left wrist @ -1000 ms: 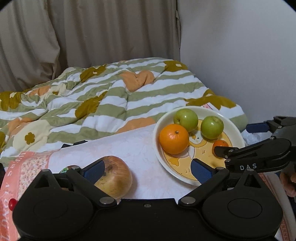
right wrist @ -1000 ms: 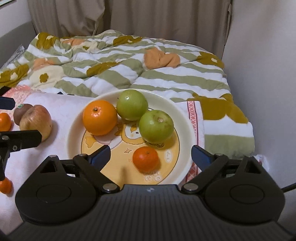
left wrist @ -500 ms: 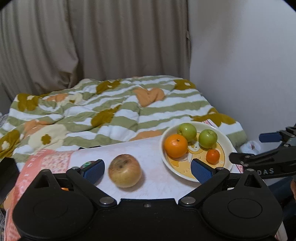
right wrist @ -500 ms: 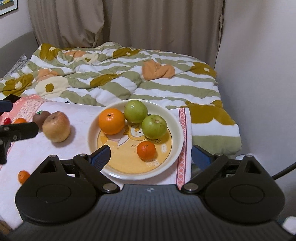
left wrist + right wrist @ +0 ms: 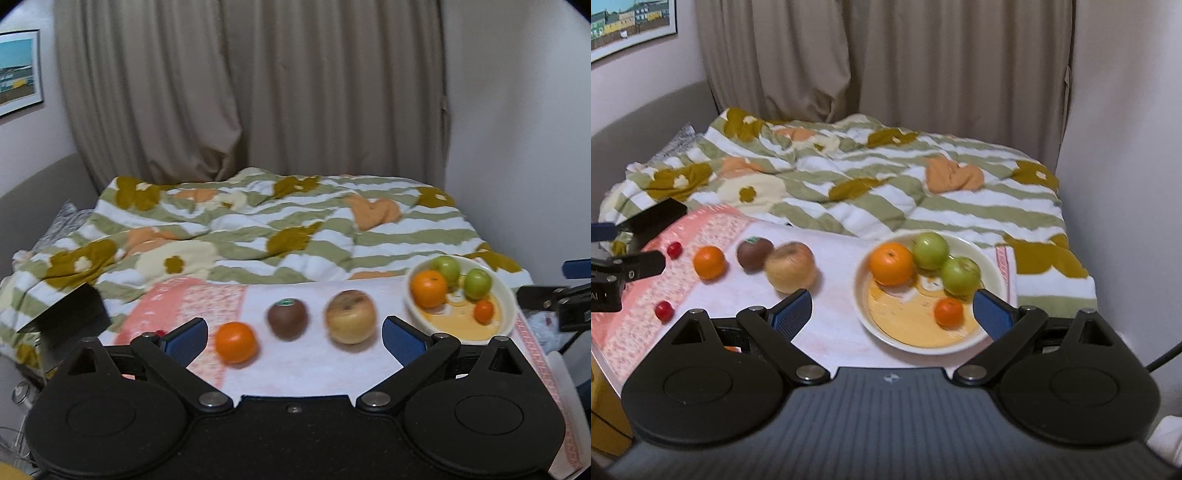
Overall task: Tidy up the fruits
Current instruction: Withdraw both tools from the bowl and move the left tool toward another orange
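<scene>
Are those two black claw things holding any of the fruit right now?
No. The left gripper and the right gripper are both open with nothing between their blue pads; the fruit lies on the cloth or in the cream bowl.

left gripper [image 5: 291,338]: jaws spread wide, nothing between the blue pads [image 5: 184,338], held level, raised and set back from the surface
left gripper, seen from right wrist: fingers enter at the far left edge [image 5: 626,264], dark finger tip pointing right, blue pad just above it
right gripper [image 5: 892,312]: jaws spread wide, empty, blue pads [image 5: 991,314] clear of everything, held level, raised and set back
right gripper, seen from left wrist: fingers enter at the far right edge [image 5: 554,299], pointing left
relative pose: both side by side, well apart, facing the same way
hands: hidden behind gripper bodies
</scene>
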The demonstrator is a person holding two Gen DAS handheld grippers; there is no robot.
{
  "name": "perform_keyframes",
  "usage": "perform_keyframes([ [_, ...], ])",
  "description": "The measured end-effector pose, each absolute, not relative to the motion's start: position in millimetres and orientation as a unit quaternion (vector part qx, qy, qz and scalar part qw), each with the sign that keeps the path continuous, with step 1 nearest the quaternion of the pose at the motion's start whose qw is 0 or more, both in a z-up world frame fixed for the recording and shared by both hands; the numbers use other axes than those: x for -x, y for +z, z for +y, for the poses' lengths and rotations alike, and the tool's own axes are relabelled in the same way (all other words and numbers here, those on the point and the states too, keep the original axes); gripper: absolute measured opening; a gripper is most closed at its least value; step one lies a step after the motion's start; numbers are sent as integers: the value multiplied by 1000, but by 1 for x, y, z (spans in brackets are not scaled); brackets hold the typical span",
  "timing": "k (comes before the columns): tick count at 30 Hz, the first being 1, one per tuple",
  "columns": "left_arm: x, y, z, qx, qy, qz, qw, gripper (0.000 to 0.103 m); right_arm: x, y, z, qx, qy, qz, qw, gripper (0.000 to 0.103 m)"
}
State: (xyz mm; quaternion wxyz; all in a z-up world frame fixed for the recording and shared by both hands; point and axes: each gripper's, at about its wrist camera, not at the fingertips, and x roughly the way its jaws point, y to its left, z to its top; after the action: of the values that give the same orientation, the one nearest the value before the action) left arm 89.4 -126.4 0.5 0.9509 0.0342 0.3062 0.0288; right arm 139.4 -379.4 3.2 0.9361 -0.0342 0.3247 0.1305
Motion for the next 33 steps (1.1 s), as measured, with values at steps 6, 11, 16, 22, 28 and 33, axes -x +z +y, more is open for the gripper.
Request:
perform_keyframes([
  [6,-89,2,-80,-38,36,304,951,103,-135,12,-347,35,133,317,938,103],
  [11,-101,-1,-42,-42,13,314,949,103,-139,8,-311,31,118,322,939,103],
  [16,-119,-10,-6,-49,-25,329,943,103,-147,-4,-274,24,92,329,939,103],
  [22,-148,-27,25,-46,-71,357,930,103,-168,-23,-236,0,54,362,931,103],
  [28,-177,-47,42,-51,-116,387,913,102,-191,-42,-211,5,23,380,925,103],
  [33,-200,-68,41,-55,-137,415,898,102,-212,-57,-203,10,13,398,917,103],
])
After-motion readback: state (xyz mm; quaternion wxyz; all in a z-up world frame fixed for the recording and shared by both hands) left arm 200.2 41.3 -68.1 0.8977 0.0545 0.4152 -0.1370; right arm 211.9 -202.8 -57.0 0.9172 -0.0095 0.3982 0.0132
